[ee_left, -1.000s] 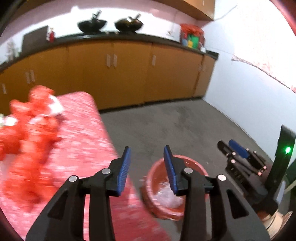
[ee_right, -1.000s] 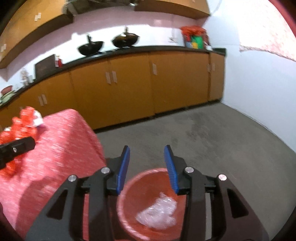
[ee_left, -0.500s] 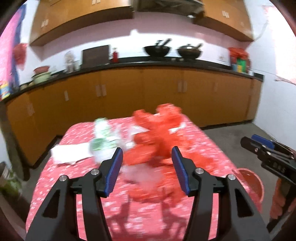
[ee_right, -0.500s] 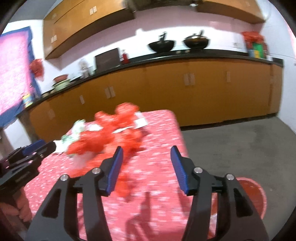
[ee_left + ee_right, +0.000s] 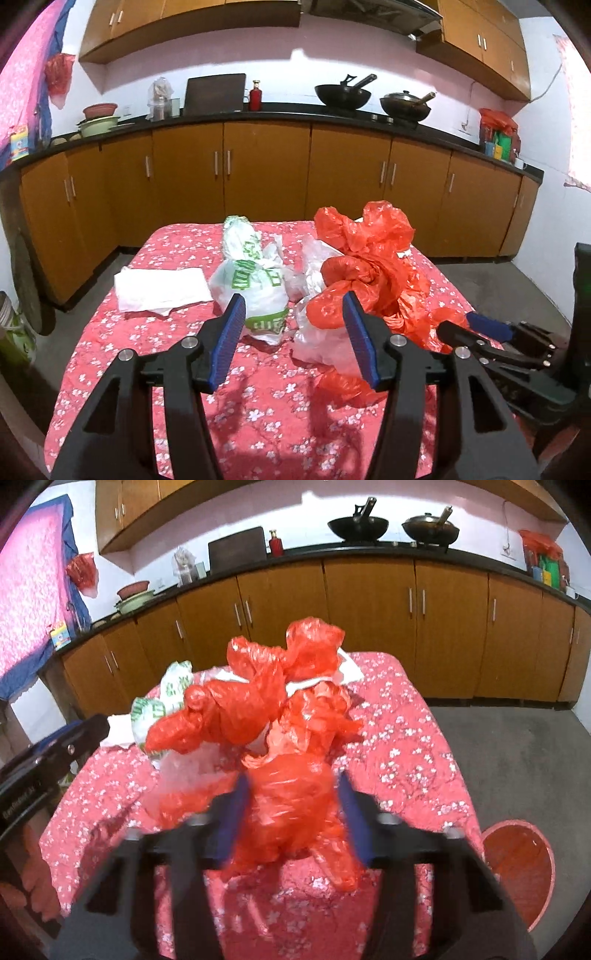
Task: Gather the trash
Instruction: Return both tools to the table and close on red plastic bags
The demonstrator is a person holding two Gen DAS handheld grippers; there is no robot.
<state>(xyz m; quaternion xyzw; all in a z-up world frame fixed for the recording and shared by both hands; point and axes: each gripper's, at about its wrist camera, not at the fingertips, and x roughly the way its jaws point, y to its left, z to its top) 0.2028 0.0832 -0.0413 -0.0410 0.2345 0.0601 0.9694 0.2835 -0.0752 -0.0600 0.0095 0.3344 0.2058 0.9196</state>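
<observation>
1. Kitchen cabinets (image 5: 266, 184) run along the far wall under a dark counter, with two woks (image 5: 343, 94) standing on it

2. Table (image 5: 177, 369), covered in a red floral cloth, stands in front of the cabinets; the trash lies heaped on its middle and right part

3. Red bin (image 5: 517, 867) sits on the grey floor just beside the table's right edge

4. Red plastic bags (image 5: 369, 266), crumpled and knotted, form the bulk of the heap

5. White bag with green print (image 5: 255, 284) lies touching the left side of the red pile, with clear plastic (image 5: 325, 339) bunched between them

6. Folded white paper (image 5: 159, 288) lies flat on the cloth, left of the printed bag

7. Left gripper (image 5: 293, 339) hovers over the near cloth, jaws spread wide, nothing between them

8. Right gripper (image 5: 293, 812) has its jaws apart on either side of a red bag lump (image 5: 291, 812); the view is blurred, so contact cannot be judged
</observation>
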